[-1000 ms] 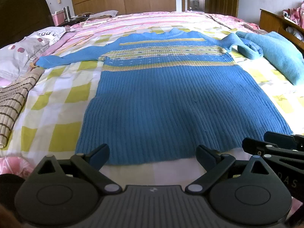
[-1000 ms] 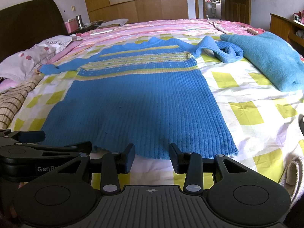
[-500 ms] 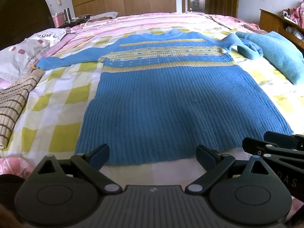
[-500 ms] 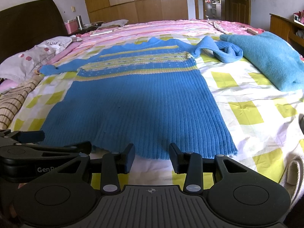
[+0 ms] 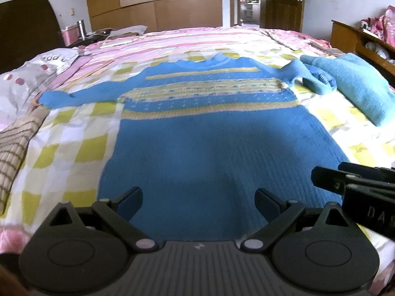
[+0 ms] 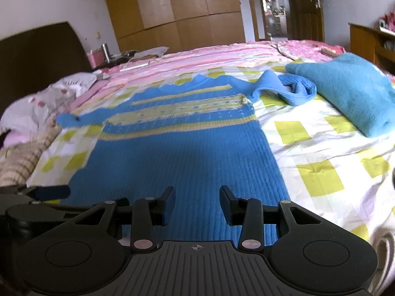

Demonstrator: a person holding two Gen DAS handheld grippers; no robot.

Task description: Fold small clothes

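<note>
On the checked bedspread (image 5: 74, 133), blue sweater (image 5: 212, 148) flat, left gripper (image 5: 198, 198) jaws wide, right gripper (image 6: 197, 197) jaws wide, empty.

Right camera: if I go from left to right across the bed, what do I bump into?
Spotted pillow → blue sweater → bunched-up sleeve → folded teal sweater.
</note>
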